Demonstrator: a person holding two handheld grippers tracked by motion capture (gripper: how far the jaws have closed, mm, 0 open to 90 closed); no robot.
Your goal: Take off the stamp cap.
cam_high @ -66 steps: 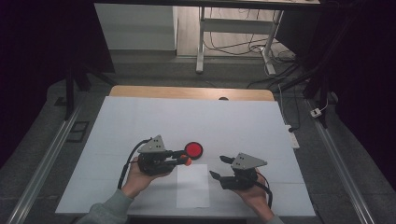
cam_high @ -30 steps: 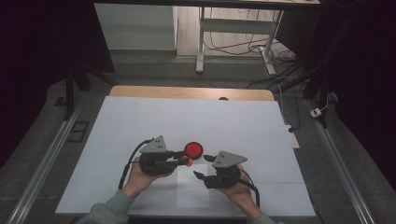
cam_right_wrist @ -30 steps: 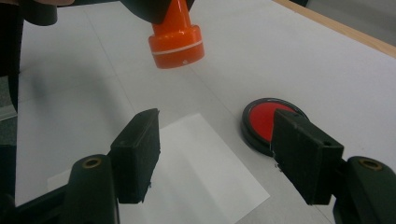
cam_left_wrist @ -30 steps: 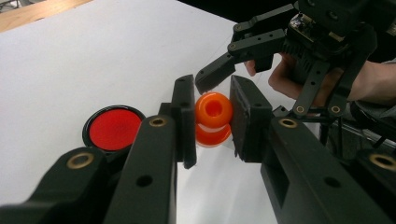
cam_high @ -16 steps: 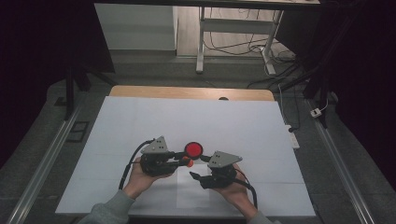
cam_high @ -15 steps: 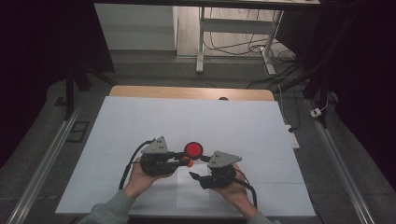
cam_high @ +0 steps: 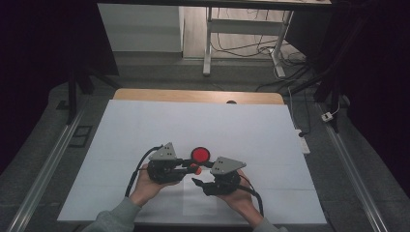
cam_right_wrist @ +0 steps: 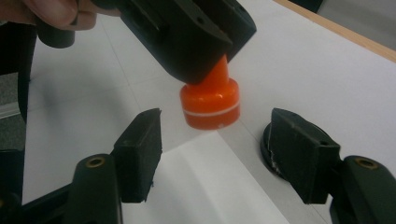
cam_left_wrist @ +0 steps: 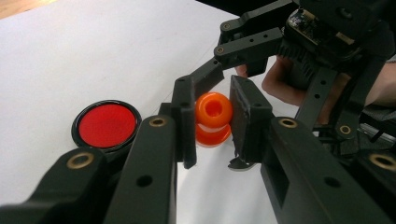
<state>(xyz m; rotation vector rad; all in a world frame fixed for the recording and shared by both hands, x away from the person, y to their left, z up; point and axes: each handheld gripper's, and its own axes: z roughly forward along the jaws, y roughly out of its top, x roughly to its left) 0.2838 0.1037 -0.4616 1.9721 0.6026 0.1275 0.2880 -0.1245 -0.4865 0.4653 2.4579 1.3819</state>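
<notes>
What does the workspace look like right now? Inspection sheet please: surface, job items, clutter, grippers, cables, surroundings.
Surface: white sheet over a wooden table, bare wood at the far edge.
Job's things: orange stepped piece, held above the sheet; red disc in a black rim lying flat beside it.
Clutter: nothing seen.
Grippers: left gripper shut on the orange piece's narrow end; right gripper open, jaws just been closing, straddling the piece's wide end without touching.
Cables: black cable trailing from the left gripper; loose cables on the floor beyond.
Surroundings: dark room, metal table legs behind.

Left claw (cam_left_wrist: 212, 122) clamped; right claw (cam_right_wrist: 217, 154) apparently agape
</notes>
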